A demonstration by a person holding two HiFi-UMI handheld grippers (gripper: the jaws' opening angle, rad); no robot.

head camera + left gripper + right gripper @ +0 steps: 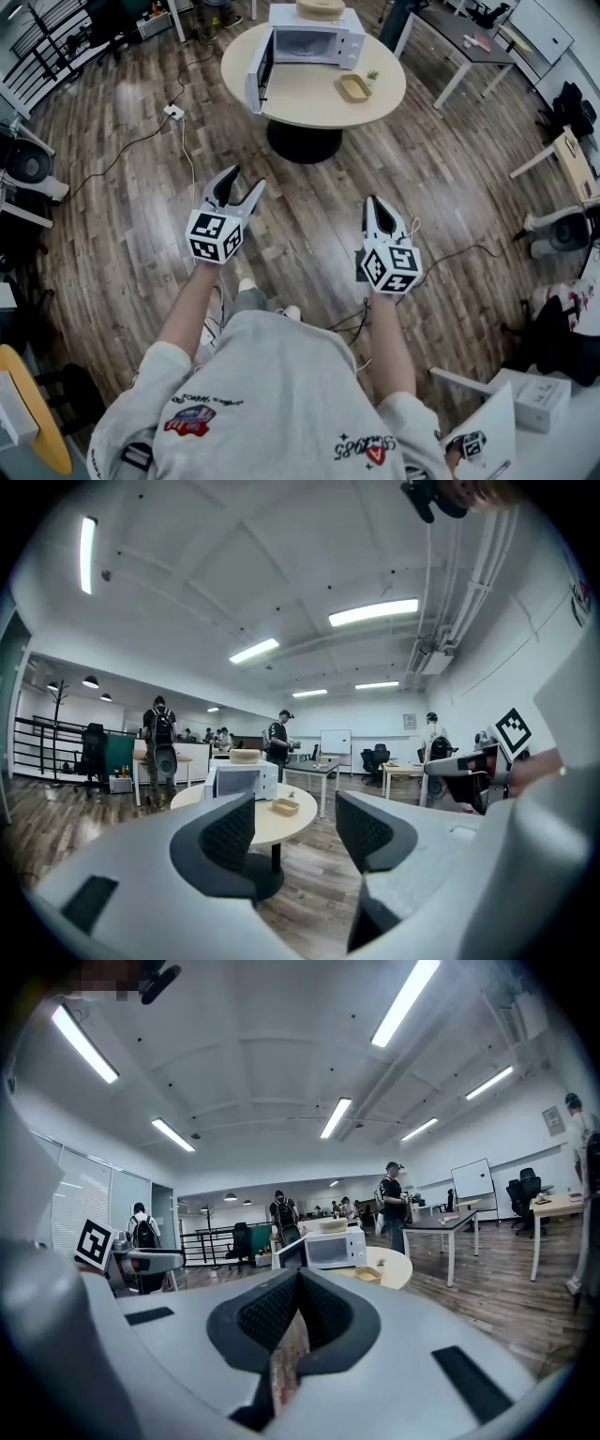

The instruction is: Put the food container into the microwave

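A white microwave (309, 42) stands on a round beige table (309, 94) ahead, its door (260, 73) swung open to the left. A small tan food container (354, 87) lies on the table to the right of the microwave. The microwave (242, 780) and container (285, 806) show far off in the left gripper view, and the microwave (334, 1249) and container (368, 1274) likewise in the right gripper view. My left gripper (240, 187) is open and empty, held over the floor well short of the table. My right gripper (379, 212) is shut with nothing in it.
A shallow bowl (321, 8) sits on top of the microwave. Cables and a power strip (173, 112) lie on the wood floor left of the table. Desks (464, 37) and chairs stand at the right. Several people (157, 747) stand in the background.
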